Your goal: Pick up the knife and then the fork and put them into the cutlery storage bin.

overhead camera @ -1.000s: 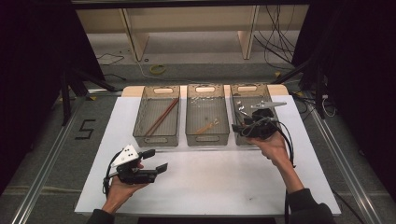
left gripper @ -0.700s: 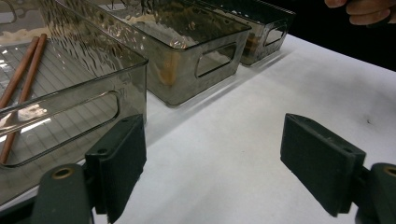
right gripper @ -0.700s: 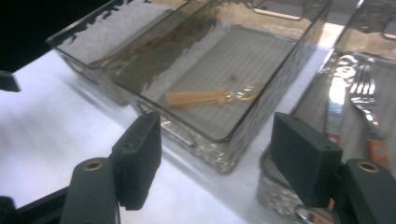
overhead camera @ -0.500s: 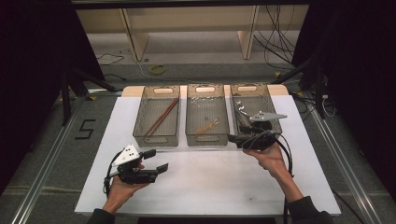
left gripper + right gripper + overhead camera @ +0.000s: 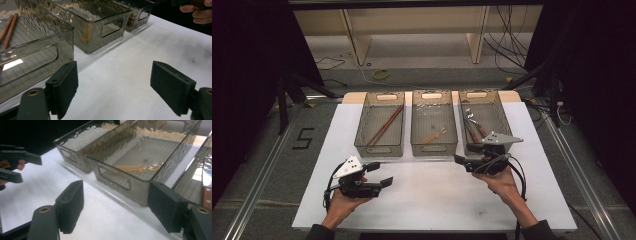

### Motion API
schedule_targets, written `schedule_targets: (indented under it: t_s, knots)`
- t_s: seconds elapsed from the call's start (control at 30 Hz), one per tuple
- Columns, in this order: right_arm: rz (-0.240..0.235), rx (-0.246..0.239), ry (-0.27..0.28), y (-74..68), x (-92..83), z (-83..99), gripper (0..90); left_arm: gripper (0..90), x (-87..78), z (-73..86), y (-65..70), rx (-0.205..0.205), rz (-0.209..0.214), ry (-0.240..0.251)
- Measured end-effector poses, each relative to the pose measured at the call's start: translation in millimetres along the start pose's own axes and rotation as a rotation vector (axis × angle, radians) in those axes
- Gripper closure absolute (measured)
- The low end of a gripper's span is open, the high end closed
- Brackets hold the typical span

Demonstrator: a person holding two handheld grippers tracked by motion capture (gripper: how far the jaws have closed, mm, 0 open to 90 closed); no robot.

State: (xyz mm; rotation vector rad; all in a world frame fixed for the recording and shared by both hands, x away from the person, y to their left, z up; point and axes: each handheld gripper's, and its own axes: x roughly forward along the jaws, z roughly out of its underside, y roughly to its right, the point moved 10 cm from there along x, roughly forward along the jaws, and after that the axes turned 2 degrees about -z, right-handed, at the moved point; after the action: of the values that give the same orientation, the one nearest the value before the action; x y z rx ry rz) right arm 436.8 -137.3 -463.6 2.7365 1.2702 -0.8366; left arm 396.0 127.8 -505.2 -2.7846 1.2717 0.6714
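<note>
- In front of the right bin [image 5: 479, 120], the right gripper [image 5: 464, 161] had drawn back from over the cutlery [image 5: 473, 127] and sunk toward the white mat [image 5: 437, 195]; its jaws, just opening, stood apart and empty.
- The cutlery lay in that bin, clear of the gripper: likely a drop just finished.
- Near the mat's front left, the left gripper [image 5: 379, 175] held its place, jaws apart, nothing between.
- Chopsticks [image 5: 384, 125] lay in the left bin [image 5: 379, 127]; a pale utensil [image 5: 434, 134] lay in the middle bin [image 5: 433, 122].
- Nothing loose on the mat; sorting looked about done.
</note>
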Motion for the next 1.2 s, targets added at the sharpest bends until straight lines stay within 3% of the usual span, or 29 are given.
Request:
schedule_targets:
  t_s: [0.43,1.2]
  knots:
    - [-0.029,-0.013,0.07,-12.4,-18.1,23.0,26.7,21.6,0.2,0.8,2.2,0.003,0.013,-0.008]
    - [0.012,-0.016,0.077,-11.0,-37.1,53.9,25.6,21.3,-0.2,2.3,3.7,0.001,0.022,-0.014]
